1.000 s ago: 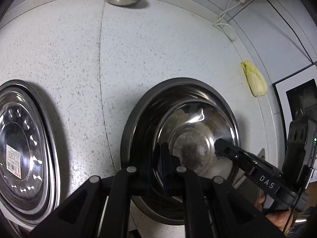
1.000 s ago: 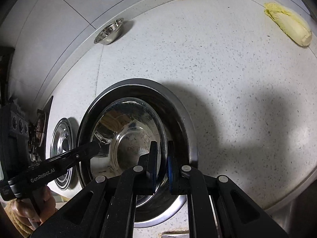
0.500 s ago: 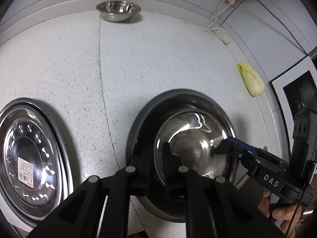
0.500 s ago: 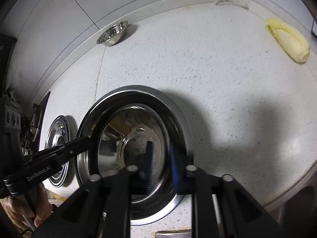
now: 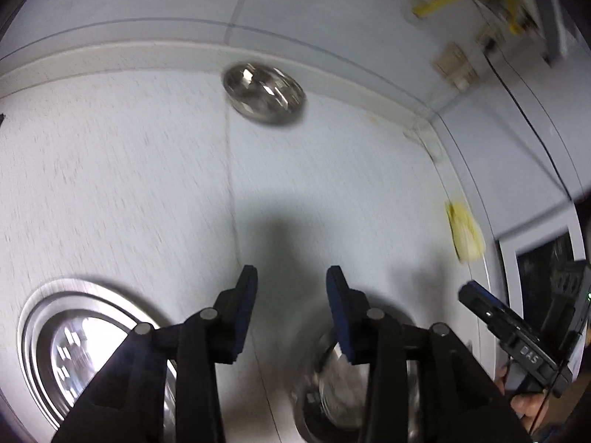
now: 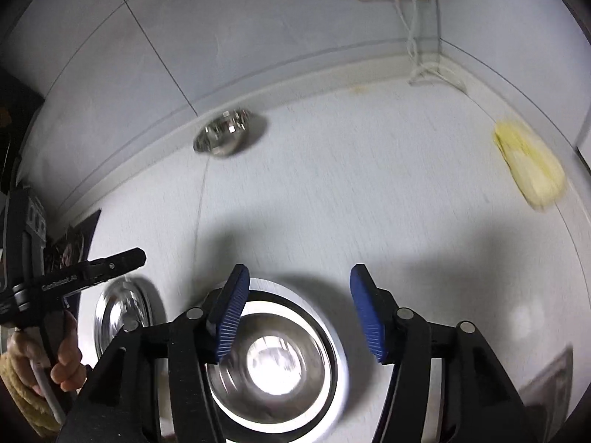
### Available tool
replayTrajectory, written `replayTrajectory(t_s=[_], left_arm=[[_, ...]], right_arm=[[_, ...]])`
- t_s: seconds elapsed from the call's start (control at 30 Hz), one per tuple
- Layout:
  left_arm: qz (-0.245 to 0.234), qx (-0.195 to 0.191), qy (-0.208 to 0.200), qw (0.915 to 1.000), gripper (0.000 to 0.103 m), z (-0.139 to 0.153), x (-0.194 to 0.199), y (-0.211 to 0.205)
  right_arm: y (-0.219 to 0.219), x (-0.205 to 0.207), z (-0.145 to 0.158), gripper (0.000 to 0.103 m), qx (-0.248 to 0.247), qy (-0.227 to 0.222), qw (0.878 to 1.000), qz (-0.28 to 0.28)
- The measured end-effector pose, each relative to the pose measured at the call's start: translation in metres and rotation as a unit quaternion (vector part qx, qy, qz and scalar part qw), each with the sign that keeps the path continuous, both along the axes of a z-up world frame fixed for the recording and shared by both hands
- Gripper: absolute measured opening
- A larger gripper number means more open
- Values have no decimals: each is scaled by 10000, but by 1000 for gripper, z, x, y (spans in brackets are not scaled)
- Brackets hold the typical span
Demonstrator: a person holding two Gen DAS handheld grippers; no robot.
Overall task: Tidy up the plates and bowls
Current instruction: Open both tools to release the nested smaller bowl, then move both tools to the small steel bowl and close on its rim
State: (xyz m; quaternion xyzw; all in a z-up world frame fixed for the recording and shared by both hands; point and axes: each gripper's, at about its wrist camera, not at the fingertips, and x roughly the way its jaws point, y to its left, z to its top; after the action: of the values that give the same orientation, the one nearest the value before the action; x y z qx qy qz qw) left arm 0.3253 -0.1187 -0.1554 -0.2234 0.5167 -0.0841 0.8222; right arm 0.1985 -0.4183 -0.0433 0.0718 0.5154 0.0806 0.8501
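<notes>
From the left wrist view, a ribbed steel plate lies on the speckled countertop at about 8 o'clock from the left gripper. That gripper's jaws have just been opening and stand roughly half apart, with nothing between the blue pads; only bare counter shows in the gap. Low at 5 o'clock, mostly hidden behind its right finger, sits the nested steel bowl, apart from the pads.

At 12 o'clock, far off against the backsplash, rests a small steel bowl, upright, well apart from everything else. It lies almost straight ahead of the left gripper, just left of its centre line. Being round, it offers no long axis; any point on the rim would serve.

Further right, a yellowish cabbage lies at 2 o'clock near the counter's edge.

In the right wrist view, the right gripper has also just been opening; its jaws stand about half apart and empty, above the stacked bowl and larger basin set one inside the other. From here the small bowl is at 11 o'clock, off to the left.

My judgement: the stack is released, and the small bowl is the piece left to gather. It looks squarer to the left hand's line, so that hand seems better placed, though blur keeps this uncertain.
</notes>
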Motion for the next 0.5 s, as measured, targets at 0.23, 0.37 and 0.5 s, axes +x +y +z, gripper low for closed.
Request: replayTrajectory(t_s=[0.23, 0.37, 0.5], left_arm=[[622, -71, 152, 9979, 38, -18, 109, 47], [893, -254, 184, 9955, 38, -36, 169, 69], [937, -254, 299, 9948, 38, -58, 213, 76]], right_arm=[[51, 124, -19, 55, 372, 158, 9990, 193], [82, 191, -54, 55, 510, 353, 9978, 225], [106, 244, -92, 56, 712, 480, 9963, 101]])
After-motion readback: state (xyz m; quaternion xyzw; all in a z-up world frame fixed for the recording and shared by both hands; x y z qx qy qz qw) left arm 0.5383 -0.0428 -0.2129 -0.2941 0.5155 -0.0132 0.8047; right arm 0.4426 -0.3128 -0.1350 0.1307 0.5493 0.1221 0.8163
